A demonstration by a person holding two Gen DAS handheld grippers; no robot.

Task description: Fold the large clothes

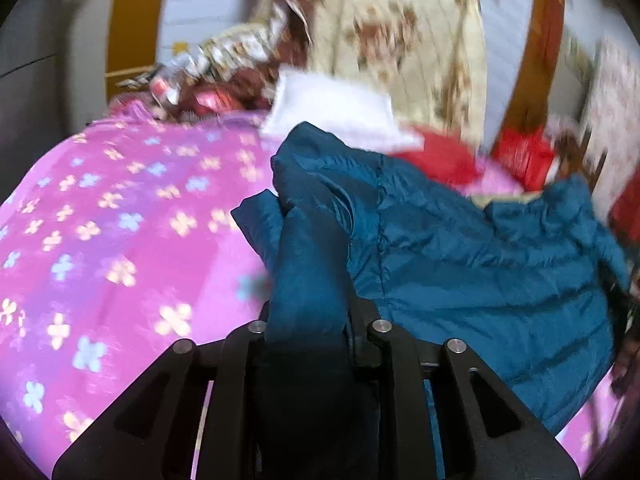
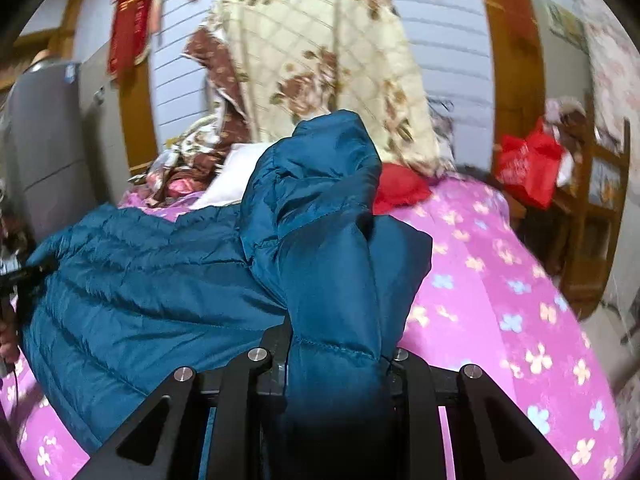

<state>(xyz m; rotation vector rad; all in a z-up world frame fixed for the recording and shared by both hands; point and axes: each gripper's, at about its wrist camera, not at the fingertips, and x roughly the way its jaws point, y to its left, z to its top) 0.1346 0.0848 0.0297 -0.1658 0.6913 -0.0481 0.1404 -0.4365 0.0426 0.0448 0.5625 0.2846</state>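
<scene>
A teal quilted jacket (image 1: 460, 248) lies spread on a bed covered with a pink flowered bedspread (image 1: 120, 220). Each gripper has a bunch of the jacket's fabric in it, and the cloth rises from the bed toward both.

In the left wrist view, the left gripper (image 1: 308, 320) has its jaws clamped on a thick fold of the jacket; the fabric fills the gap between them and hides the tips. The rest of the jacket trails off to the right across the bedspread.

In the right wrist view, the right gripper (image 2: 340, 352) has its jaws clamped on another bunched part of the jacket, which humps up in front of the camera. The body of the jacket stretches to the left, where the other gripper shows dimly at the picture's edge.

Beyond the jacket, toward the head of the bed, sits a cream flowered quilt (image 2: 320, 60) piled high against a white panelled wall (image 2: 452, 40). Beside its base are a white pillow (image 1: 332, 108) and a red cloth (image 2: 400, 192). A red bag (image 2: 528, 164) rests on a wooden chair (image 2: 592, 220) to the right of the bed. The left wrist view is blurred.
</scene>
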